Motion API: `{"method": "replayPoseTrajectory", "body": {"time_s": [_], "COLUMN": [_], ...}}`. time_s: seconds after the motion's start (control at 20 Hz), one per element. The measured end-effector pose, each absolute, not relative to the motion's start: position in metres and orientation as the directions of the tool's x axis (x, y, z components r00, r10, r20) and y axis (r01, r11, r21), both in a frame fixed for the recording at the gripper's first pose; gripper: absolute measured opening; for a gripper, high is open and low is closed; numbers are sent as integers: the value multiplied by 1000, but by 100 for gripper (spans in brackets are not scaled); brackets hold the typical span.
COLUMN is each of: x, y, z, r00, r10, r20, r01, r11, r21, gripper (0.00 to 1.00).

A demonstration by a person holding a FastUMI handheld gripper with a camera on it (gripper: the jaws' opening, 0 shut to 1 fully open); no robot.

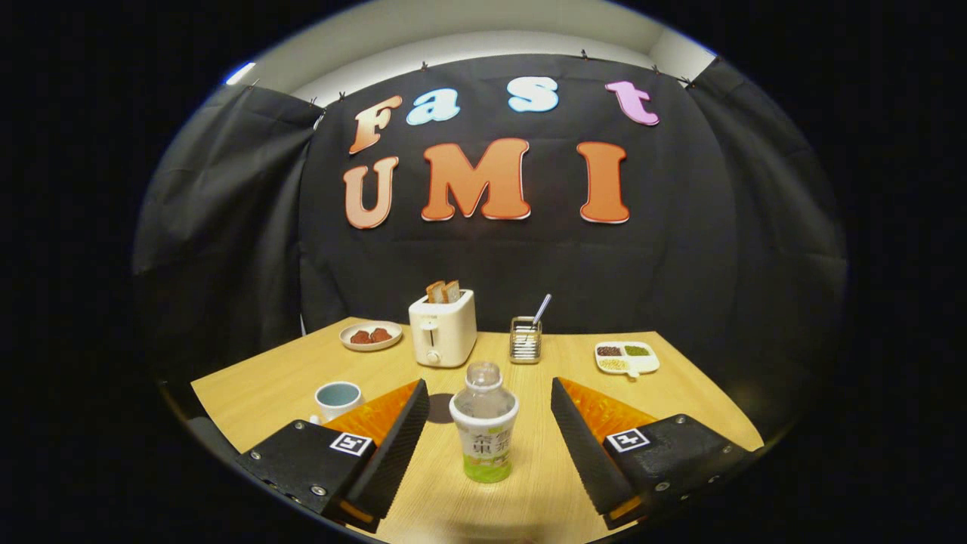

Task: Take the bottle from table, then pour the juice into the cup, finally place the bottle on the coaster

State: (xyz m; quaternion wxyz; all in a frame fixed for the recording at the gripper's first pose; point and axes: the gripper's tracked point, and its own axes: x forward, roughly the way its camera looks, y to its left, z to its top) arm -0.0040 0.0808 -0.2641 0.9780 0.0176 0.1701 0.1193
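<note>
Wooden table (pixel 680 393) carries the bottle (pixel 484 423) upright near its front edge, standing between the spread fingers of the gripper (pixel 483 397), untouched. Best to close squarely on the labelled body, keeping it vertical. The cup (pixel 338 398) waits left, a dark coaster (pixel 440 408) just behind.

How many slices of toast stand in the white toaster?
2. Both brown toast slices stand side by side in the slot on top of the white toaster, beyond the clear plastic bottle that stands between the open jaws of the gripper.
</note>
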Motion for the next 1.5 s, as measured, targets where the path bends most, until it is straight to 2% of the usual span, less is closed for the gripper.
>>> {"method": "replayPoseTrajectory", "body": {"time_s": [0.25, 0.65, 0.75, 0.8, 0.9, 1.15, 1.5], "x": [6, 26, 29, 30, 34, 38, 43], "y": [87, 88, 88, 88, 91, 95, 103], "z": [-321, -371, -372, -374, -377, -398, -391], "r00": [885, 865, 872, 873, 878, 871, 864], "r10": [230, 189, 180, 177, 172, 145, 128], "r20": [-405, -465, -454, -455, -446, -469, -488], "r01": [-222, -184, -170, -166, -155, -119, -101], "r11": [973, 981, 983, 984, 985, 989, 991], "r21": [68, 57, 65, 64, 74, 85, 82], "gripper": [97, 96, 91, 84, 78, 71, 60]}}
